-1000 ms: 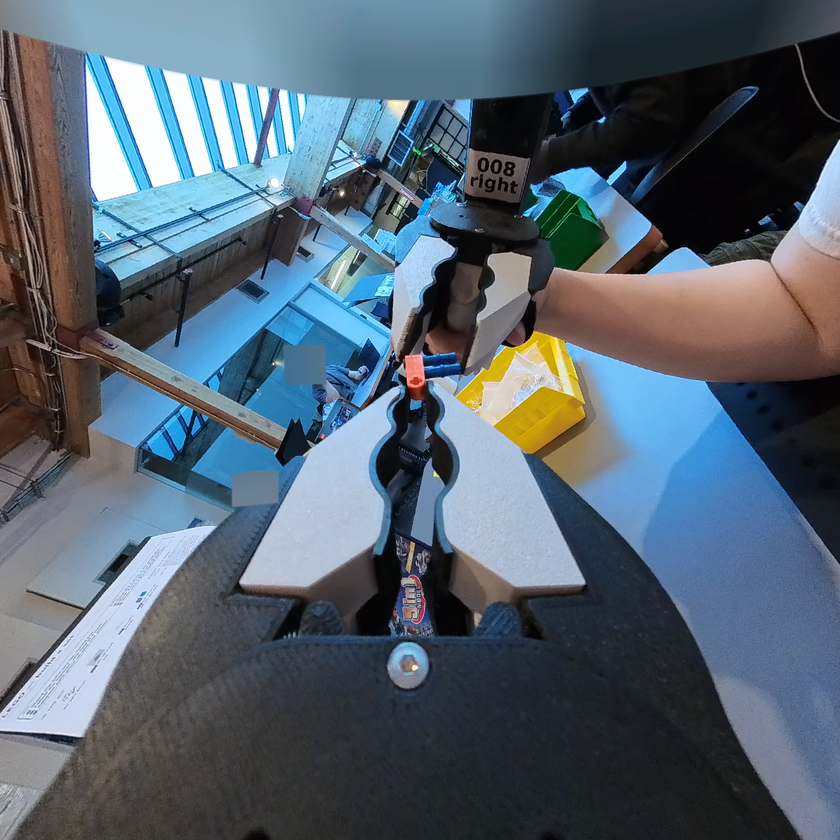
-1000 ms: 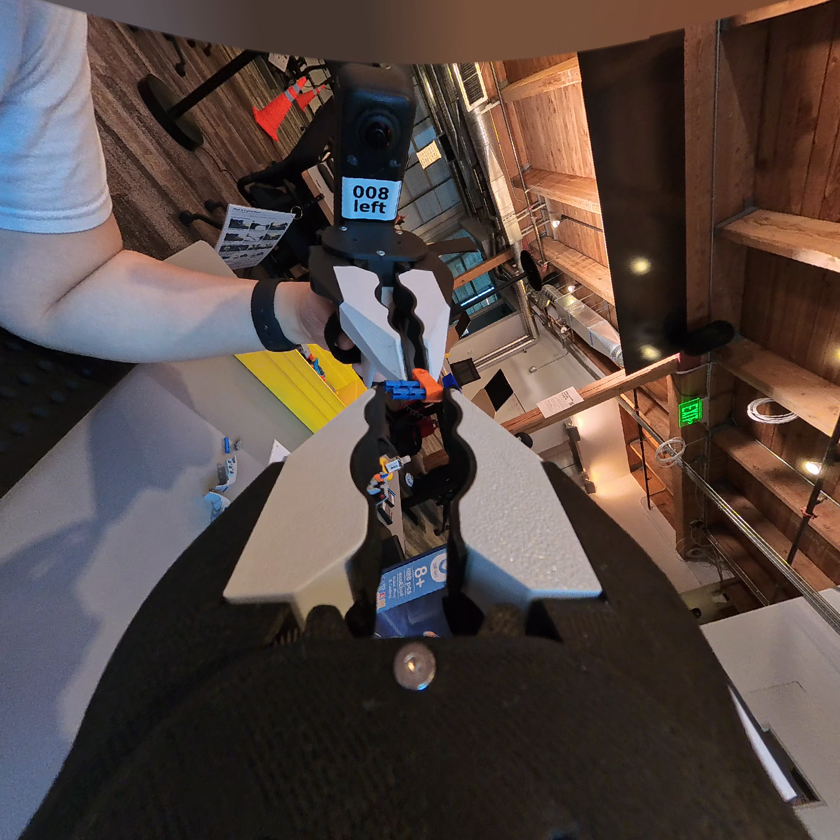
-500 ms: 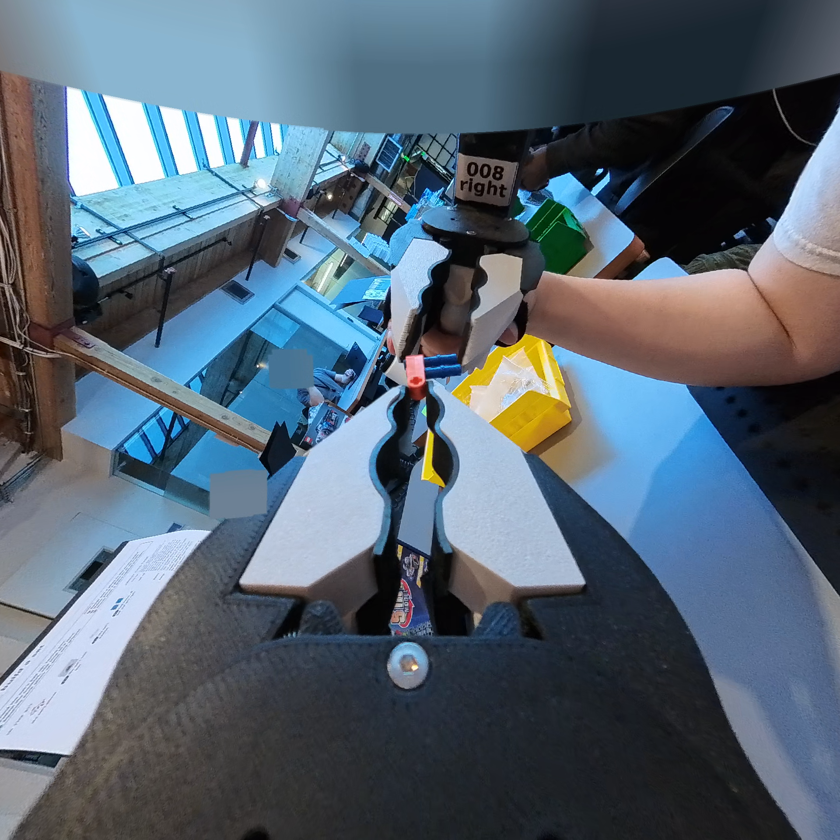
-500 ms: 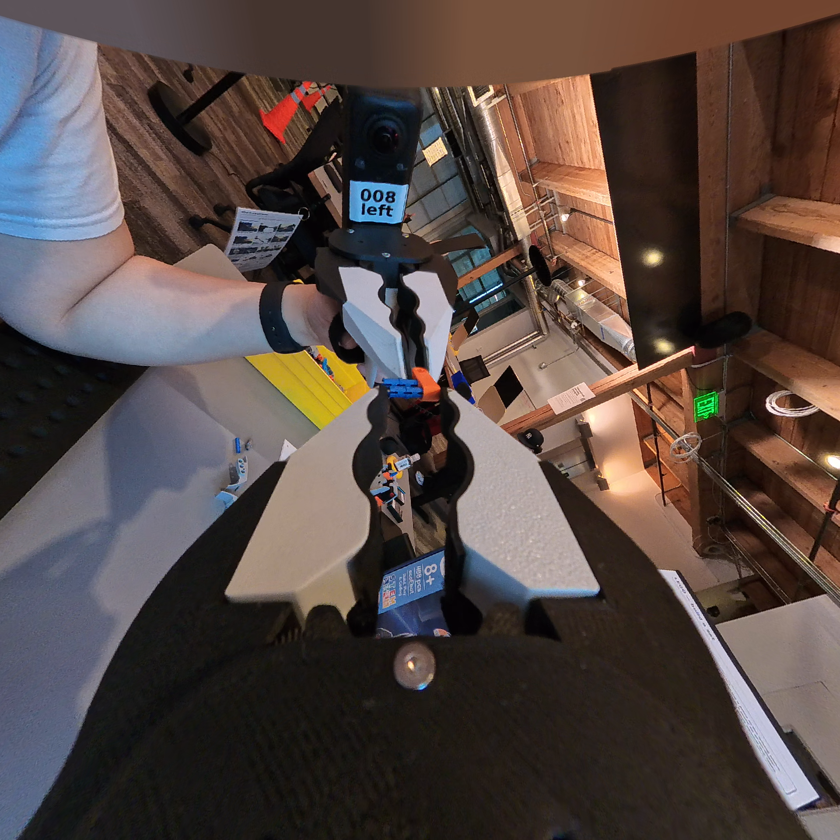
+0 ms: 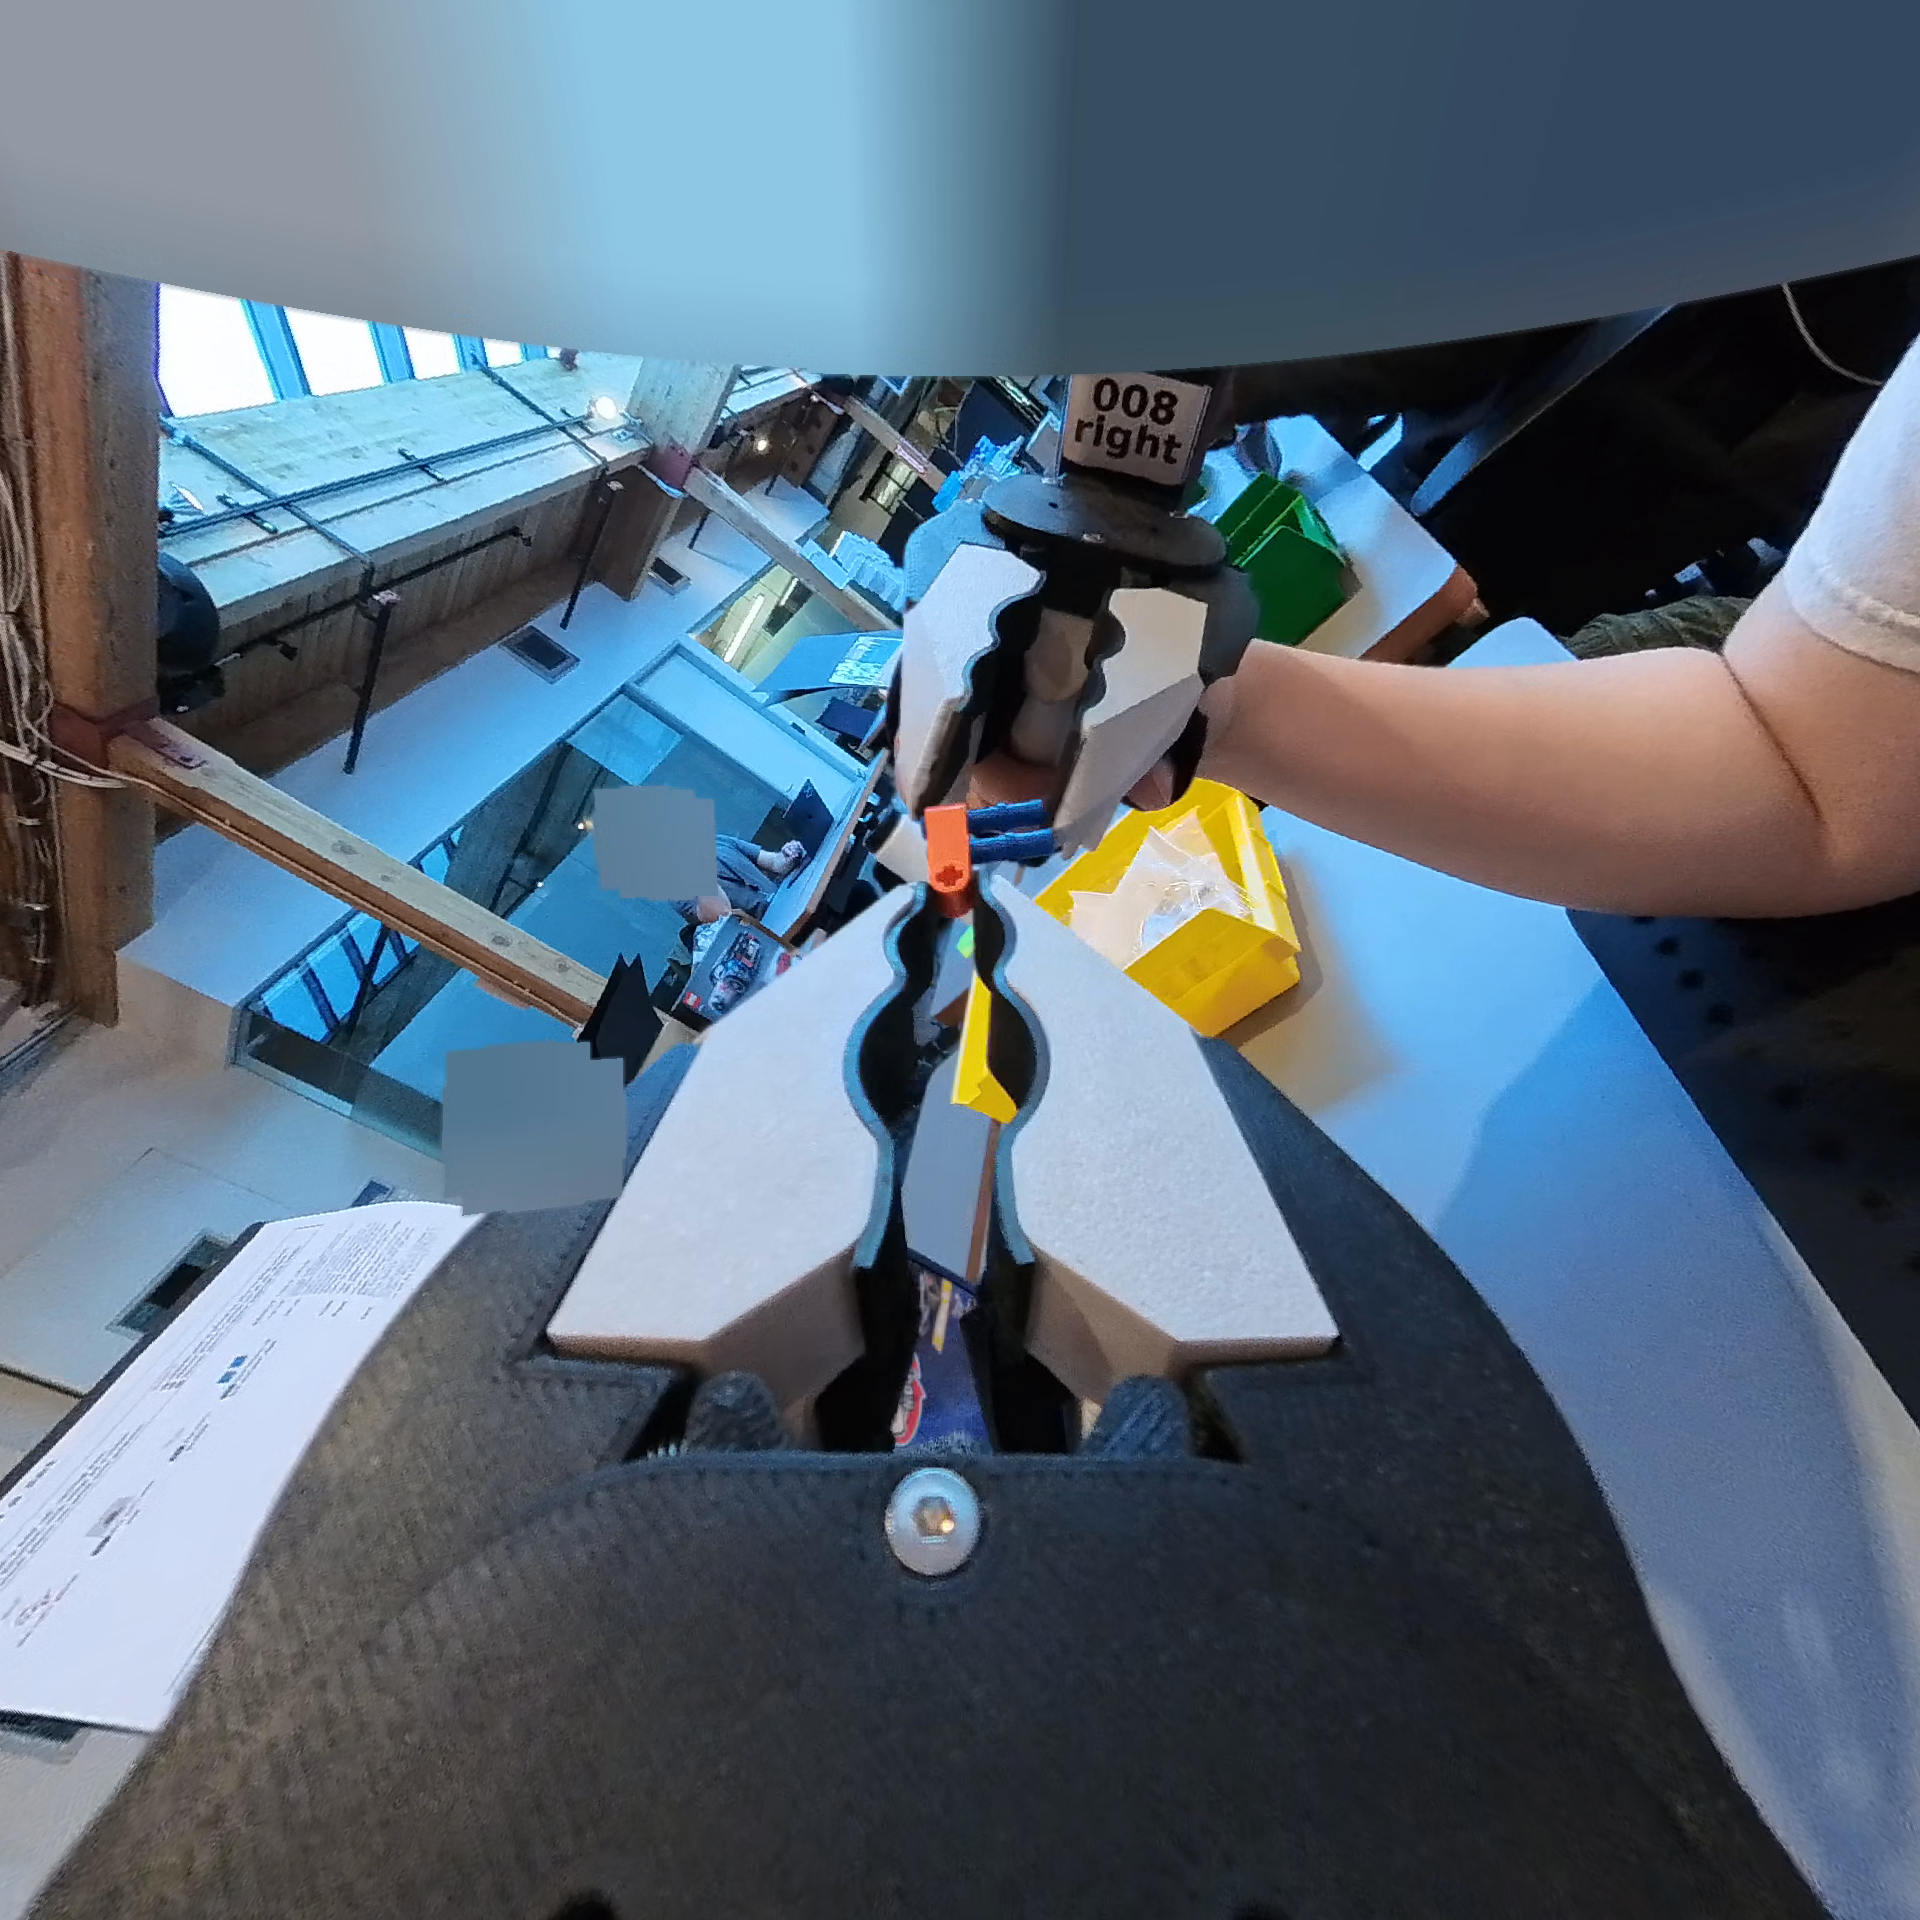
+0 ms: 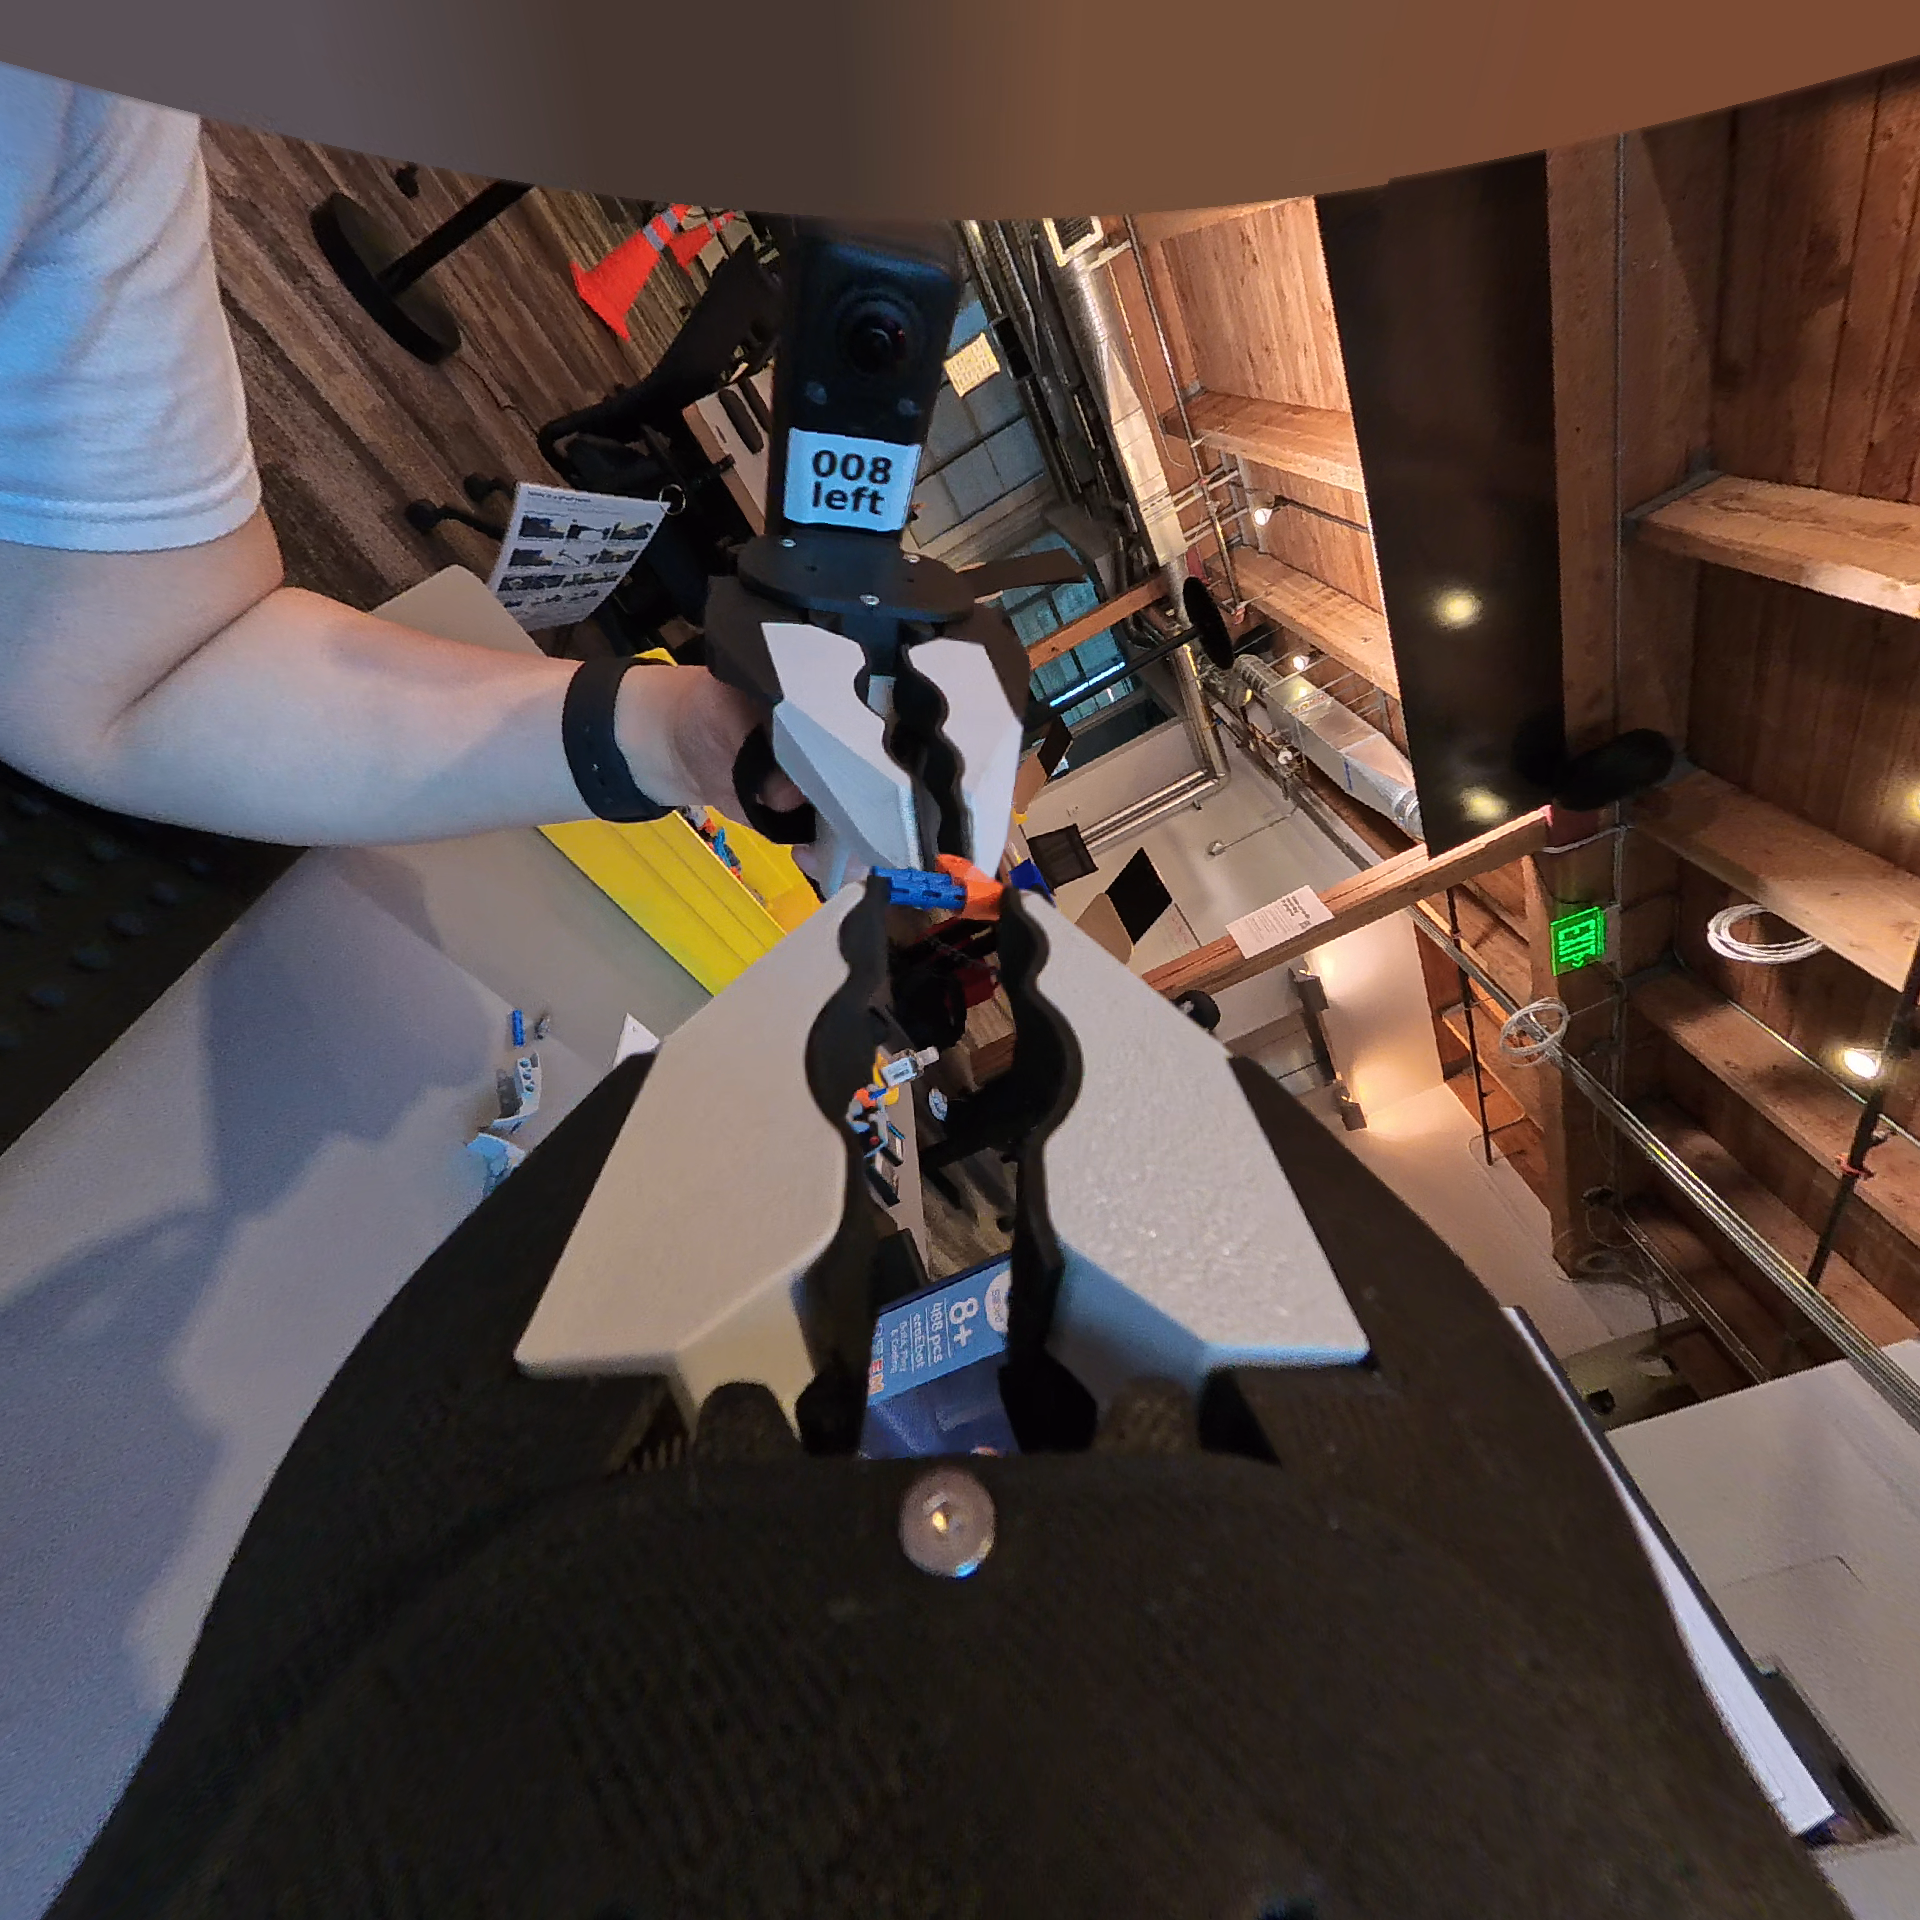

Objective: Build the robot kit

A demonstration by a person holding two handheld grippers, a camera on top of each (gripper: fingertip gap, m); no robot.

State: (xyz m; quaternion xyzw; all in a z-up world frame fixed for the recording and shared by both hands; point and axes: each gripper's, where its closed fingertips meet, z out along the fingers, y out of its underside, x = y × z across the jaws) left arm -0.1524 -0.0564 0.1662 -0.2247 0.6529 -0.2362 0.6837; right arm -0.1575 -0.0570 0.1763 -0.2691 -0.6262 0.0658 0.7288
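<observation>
In the left wrist view my left gripper (image 5: 951,899) is shut on a small orange connector piece (image 5: 947,860) at its fingertips. My right gripper (image 5: 1000,831) faces it from above and is closed across two blue pins (image 5: 1006,831) that stick into the orange piece. In the right wrist view my right gripper (image 6: 945,896) has the blue pins (image 6: 914,888) and the orange piece (image 6: 971,894) between its tips. The left gripper (image 6: 940,857) meets it tip to tip. Both are held in the air above a white table (image 5: 1558,1247).
A yellow bin (image 5: 1174,935) with clear bags sits on the table under the grippers, and green bins (image 5: 1283,561) stand farther back. A printed sheet (image 5: 208,1455) lies at the left. Small loose parts (image 6: 520,1070) and a blue box (image 6: 935,1351) are below. Left and right tips are no more than a few centimetres apart.
Both grippers keep their hold with the pieces joined between them. The pair has tilted and shifted a little, so the background has slid in both views.
</observation>
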